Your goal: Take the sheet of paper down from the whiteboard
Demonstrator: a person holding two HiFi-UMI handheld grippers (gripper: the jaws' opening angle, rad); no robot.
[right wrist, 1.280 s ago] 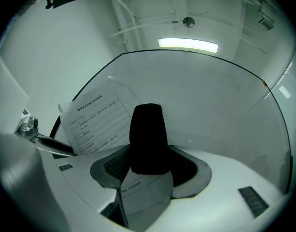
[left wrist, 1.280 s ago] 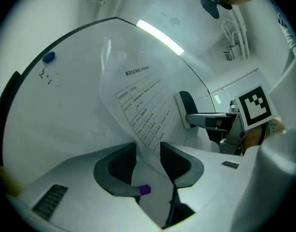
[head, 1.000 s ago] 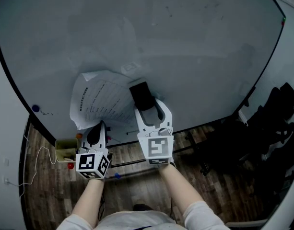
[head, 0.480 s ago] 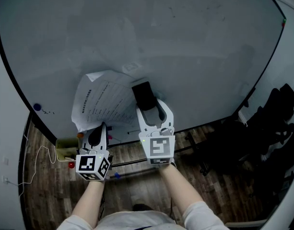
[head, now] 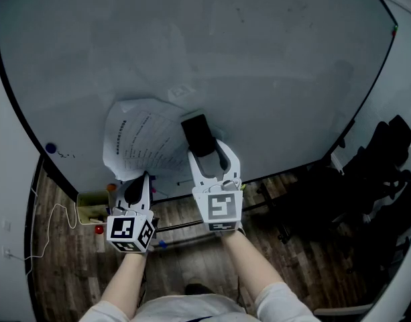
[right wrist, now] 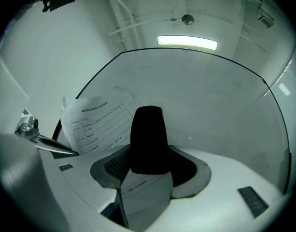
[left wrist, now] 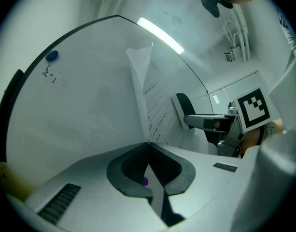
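A printed sheet of paper (head: 141, 138) hangs buckled on the lower left of the whiteboard (head: 259, 66). My left gripper (head: 136, 178) is below it, shut on its bottom edge. In the left gripper view the sheet (left wrist: 155, 105) rises edge-on straight out of the closed tips (left wrist: 148, 144). My right gripper (head: 206, 149) is at the sheet's right side, shut on a black block (head: 198, 134) that lies against the board. In the right gripper view the block (right wrist: 148, 139) stands between the pads and the sheet (right wrist: 92, 124) spreads to its left and beneath it.
A blue magnet (head: 51, 149) sticks to the board at far left. A yellow box (head: 91, 210) and a red ball (head: 98, 231) sit by the board's lower edge. Black office chairs (head: 386, 159) stand on the wooden floor at right.
The sheet has buckled a little more and its lower left part has shifted slightly to the right. Both grippers keep their places.
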